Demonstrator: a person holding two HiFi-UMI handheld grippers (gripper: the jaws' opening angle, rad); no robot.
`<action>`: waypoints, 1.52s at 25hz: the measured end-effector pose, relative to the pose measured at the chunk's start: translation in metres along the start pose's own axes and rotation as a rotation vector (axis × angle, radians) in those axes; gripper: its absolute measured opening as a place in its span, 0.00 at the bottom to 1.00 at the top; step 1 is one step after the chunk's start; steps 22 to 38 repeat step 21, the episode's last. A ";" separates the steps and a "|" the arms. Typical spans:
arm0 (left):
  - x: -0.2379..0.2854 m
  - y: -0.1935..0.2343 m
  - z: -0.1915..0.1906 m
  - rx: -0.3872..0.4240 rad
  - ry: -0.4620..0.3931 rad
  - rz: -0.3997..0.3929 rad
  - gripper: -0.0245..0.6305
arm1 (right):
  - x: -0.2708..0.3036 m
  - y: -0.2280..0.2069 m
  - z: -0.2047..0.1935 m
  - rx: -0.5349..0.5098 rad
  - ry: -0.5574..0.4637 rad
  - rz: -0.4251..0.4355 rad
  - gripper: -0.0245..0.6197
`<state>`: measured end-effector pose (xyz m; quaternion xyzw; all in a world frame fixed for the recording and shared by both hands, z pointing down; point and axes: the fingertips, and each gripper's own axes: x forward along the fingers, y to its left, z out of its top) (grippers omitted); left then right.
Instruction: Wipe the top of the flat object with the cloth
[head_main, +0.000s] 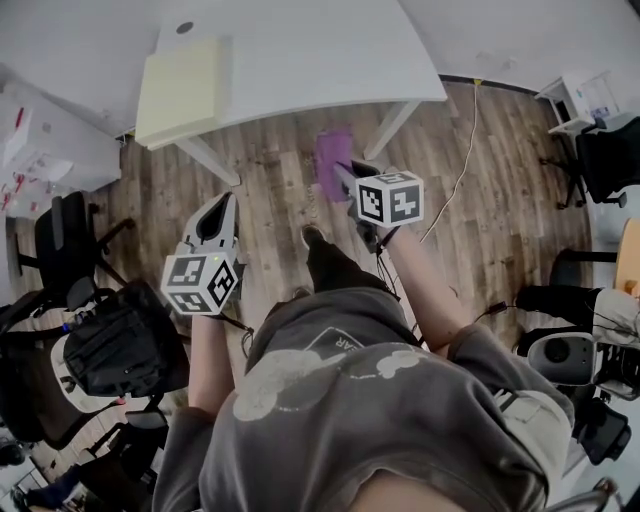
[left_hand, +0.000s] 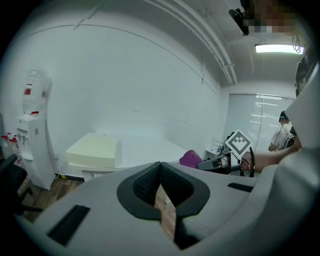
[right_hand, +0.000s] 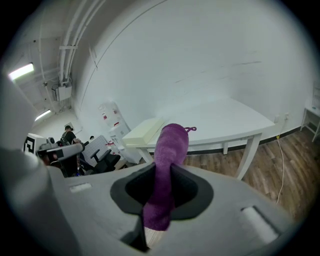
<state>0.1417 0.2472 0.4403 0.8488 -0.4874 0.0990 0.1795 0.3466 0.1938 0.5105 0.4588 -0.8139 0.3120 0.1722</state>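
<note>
In the head view, you stand on the wooden floor short of the white table, with both grippers held out in the air ahead of you. The pale yellow flat object lies on the table's left end, well apart from both tools. Your right gripper carries the purple cloth, which hangs over the floor near the table's front edge and does not touch the flat object. Your left gripper sits lower and further left. A black backpack rests on a chair at your left.

In the left gripper view, your left jaws are closed together with nothing between them, and only floor shows below the pads. Beyond them the flat object lies on the table. A water dispenser stands by the wall at left, and the cloth shows at right.

In the right gripper view, your right jaws are clamped on the cloth, whose free end sticks out past the tips. The flat object lies far ahead on the table's left corner.
</note>
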 end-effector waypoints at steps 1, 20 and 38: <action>-0.007 -0.004 -0.003 0.000 -0.002 -0.003 0.04 | -0.008 0.003 -0.005 0.000 -0.004 -0.006 0.15; -0.073 -0.049 -0.047 0.006 0.004 -0.078 0.04 | -0.086 0.032 -0.087 0.031 -0.009 -0.087 0.15; -0.075 -0.049 -0.048 0.007 0.006 -0.079 0.04 | -0.086 0.034 -0.090 0.028 -0.004 -0.086 0.15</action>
